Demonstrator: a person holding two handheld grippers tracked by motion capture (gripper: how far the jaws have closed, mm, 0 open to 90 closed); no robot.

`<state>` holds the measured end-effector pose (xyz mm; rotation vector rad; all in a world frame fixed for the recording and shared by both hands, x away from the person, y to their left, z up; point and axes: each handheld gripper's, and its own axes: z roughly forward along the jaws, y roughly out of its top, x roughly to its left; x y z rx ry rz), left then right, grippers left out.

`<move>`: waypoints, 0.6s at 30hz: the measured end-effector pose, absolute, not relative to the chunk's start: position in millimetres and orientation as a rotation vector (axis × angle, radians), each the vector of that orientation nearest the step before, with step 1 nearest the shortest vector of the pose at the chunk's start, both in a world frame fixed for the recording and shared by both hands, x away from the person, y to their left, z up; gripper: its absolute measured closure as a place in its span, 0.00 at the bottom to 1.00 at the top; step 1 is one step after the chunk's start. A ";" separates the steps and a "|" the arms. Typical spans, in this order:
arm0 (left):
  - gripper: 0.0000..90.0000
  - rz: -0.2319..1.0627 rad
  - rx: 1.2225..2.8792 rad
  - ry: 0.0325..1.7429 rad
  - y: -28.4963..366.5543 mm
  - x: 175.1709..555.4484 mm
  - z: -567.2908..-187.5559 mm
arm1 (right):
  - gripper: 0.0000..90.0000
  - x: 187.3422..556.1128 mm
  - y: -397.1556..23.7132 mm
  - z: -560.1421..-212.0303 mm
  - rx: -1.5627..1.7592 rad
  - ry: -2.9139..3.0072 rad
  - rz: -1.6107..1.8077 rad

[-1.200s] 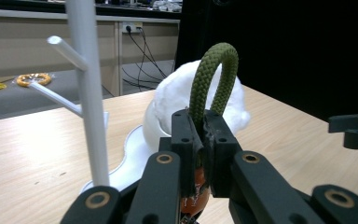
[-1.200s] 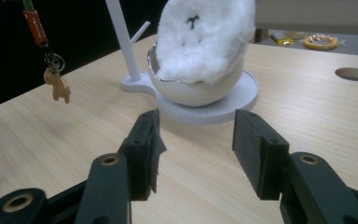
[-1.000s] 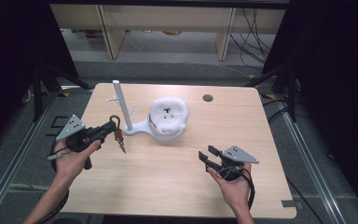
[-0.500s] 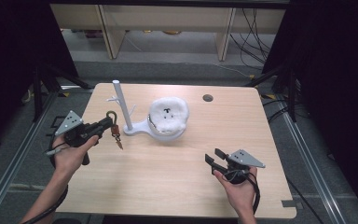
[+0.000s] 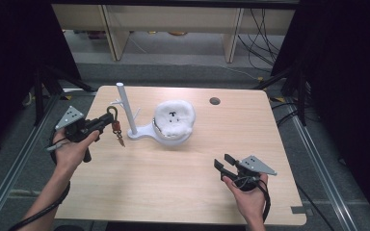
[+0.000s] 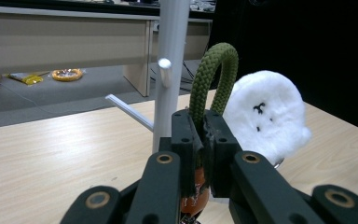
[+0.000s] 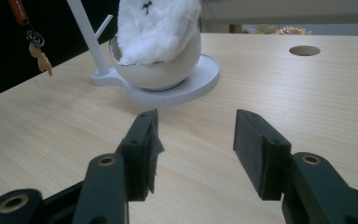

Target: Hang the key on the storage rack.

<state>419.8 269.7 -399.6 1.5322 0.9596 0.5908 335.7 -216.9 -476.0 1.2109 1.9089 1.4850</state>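
My left gripper (image 5: 107,122) (image 6: 199,135) is shut on a keychain (image 5: 115,126) with an olive-green cord loop (image 6: 213,77); its orange tag and small charm (image 7: 41,57) dangle below the jaws. It hangs just left of the white pegged stand (image 5: 124,108) (image 6: 170,65), whose short pegs stick out sideways. A white fluffy plush (image 5: 174,118) (image 6: 265,112) lies in a bowl (image 7: 161,70) on the stand's round base. My right gripper (image 5: 224,161) (image 7: 196,144) rests open low over the front right of the table, nothing between its jaws.
The wooden table (image 5: 183,178) has a round cable hole (image 5: 215,101) at the back right. Shelving and cables stand beyond the far edge. Metal rails run along the floor on both sides.
My left gripper has carried the keychain up and a little back, closer to the stand's pole. My right hand has drifted slightly toward the front edge.
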 end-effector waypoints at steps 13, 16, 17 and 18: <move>0.93 0.573 1.505 0.995 272.1 436.8 -397.0 | 0.57 335.6 -216.9 -475.8 1.225 1.907 1.499; 0.93 0.573 1.507 0.998 272.0 439.2 -397.1 | 0.56 334.6 -216.2 -474.8 1.251 1.897 1.499; 0.93 0.571 1.506 1.001 271.8 439.8 -397.2 | 0.56 333.7 -215.3 -474.6 1.273 1.896 1.506; 0.93 0.571 1.508 1.001 272.1 440.3 -397.4 | 0.56 334.2 -215.8 -474.7 1.259 1.896 1.501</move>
